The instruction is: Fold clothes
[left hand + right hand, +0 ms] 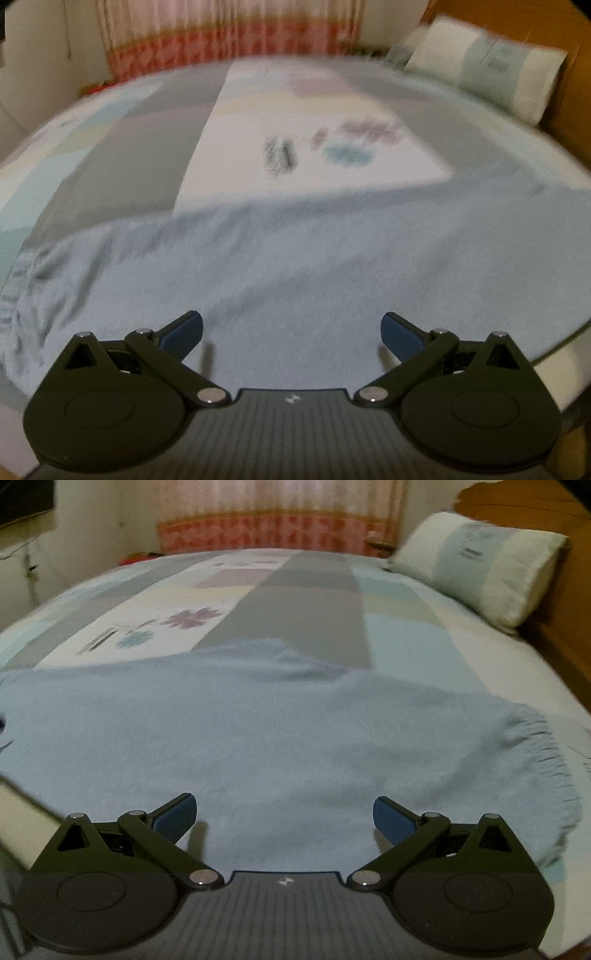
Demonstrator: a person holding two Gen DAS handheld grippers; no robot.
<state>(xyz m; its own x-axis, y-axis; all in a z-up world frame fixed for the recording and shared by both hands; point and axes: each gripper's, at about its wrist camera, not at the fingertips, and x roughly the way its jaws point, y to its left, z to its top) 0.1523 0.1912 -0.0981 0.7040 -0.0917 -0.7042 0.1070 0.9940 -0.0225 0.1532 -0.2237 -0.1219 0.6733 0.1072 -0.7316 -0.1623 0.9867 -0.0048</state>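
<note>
Soft, limp blue garment (pixel 280 731) lies ahead of both spread, empty grippers, left gripper (pixel 291 334) and right gripper (pixel 284 818); its ribbed hem (pixel 543 760), right of the right gripper, looks the best hold.

The left gripper (pixel 291 334) and the right gripper (pixel 284 818) both hover over the blue garment (pixel 280 731), fingers spread wide, holding nothing.
</note>
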